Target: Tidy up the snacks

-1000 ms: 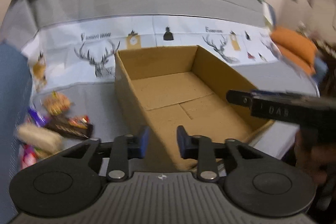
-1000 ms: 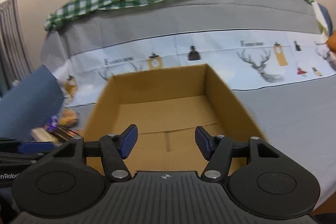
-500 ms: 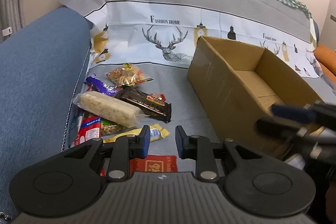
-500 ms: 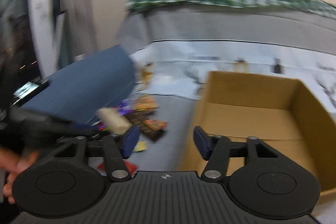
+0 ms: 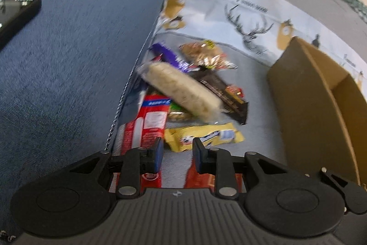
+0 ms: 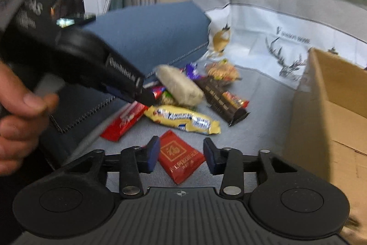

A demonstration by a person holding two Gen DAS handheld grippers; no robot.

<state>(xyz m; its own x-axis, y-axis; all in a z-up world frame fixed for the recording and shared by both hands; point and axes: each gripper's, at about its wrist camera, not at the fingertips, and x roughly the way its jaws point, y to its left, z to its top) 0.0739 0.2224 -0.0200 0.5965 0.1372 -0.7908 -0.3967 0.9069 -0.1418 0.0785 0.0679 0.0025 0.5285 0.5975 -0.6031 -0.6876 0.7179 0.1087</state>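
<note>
Now both grippers, left gripper (image 5: 177,153) and right gripper (image 6: 181,155), hover open-jawed over snacks (image 6: 183,118).

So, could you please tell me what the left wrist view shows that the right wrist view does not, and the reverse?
Only the left wrist view shows the phone lying on the blue cushion.

Only the right wrist view shows the person's hand holding the left gripper, plus the whole red square packet between the right gripper jaws.

Both show the yellow candy bar, the pale rice bar, the dark chocolate bar and the cardboard box.
</note>
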